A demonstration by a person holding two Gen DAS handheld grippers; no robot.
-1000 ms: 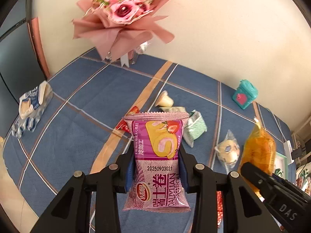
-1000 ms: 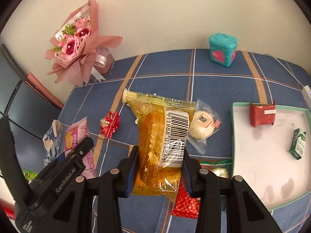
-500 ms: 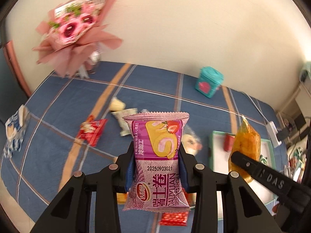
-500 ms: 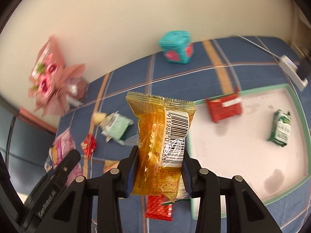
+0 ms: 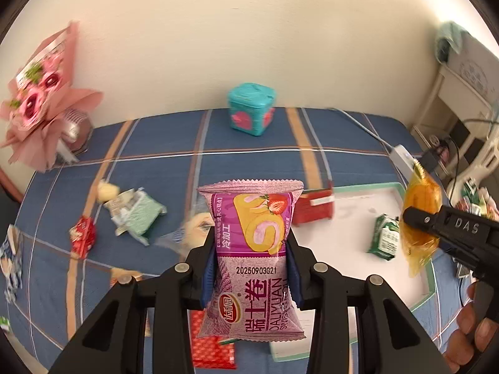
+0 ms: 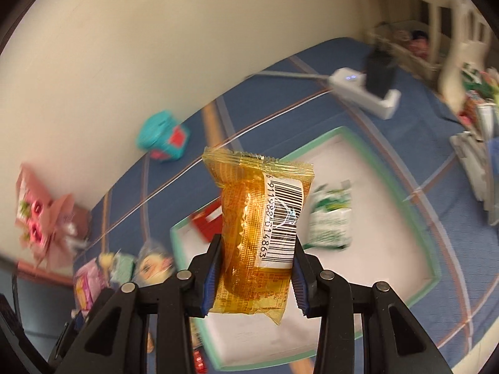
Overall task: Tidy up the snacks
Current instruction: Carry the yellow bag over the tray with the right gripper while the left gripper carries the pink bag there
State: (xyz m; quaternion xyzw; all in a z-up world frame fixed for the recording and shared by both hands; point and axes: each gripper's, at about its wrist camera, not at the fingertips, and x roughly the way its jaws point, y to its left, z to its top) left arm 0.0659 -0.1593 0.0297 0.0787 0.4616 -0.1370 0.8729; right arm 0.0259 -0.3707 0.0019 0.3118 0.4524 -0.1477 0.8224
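My left gripper is shut on a purple Swiss roll packet, held upright above the blue plaid cloth, near the left edge of the white tray. My right gripper is shut on an orange snack packet and holds it over the tray; it also shows at the right of the left wrist view. In the tray lie a red packet and a green packet. Loose snacks lie on the cloth to the left: a mint packet, a small red one, a clear-wrapped bun.
A teal box stands by the far wall. A pink bouquet stands at the far left. A white power strip with a cable lies beyond the tray. A red packet lies under my left gripper. Furniture stands past the right edge.
Both grippers have swung right, each still holding its packet. The tray now lies under the right gripper and close beside the left one; the bouquet has slid to the far left.
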